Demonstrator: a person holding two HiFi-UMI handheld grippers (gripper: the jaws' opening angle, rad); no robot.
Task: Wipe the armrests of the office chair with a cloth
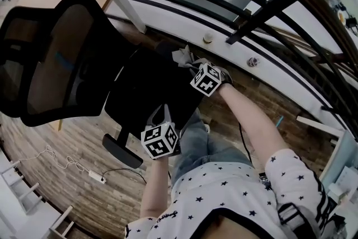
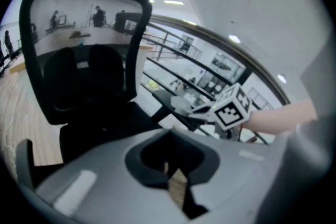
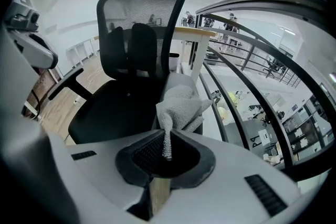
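A grey knitted cloth (image 3: 181,106) at the black mesh office chair's (image 1: 61,59) armrest (image 3: 178,82)
Your right claw (image 3: 167,150) pinches the cloth. Your left claw (image 2: 170,157) is squeezed closed on nothing, beside the chair's seat (image 1: 156,84).

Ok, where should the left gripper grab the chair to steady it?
Probably the near armrest pad. Bring the left gripper down from above, jaws opened across its narrow width. It is a long, flat pad whose sides look free. The right gripper holds the cloth.
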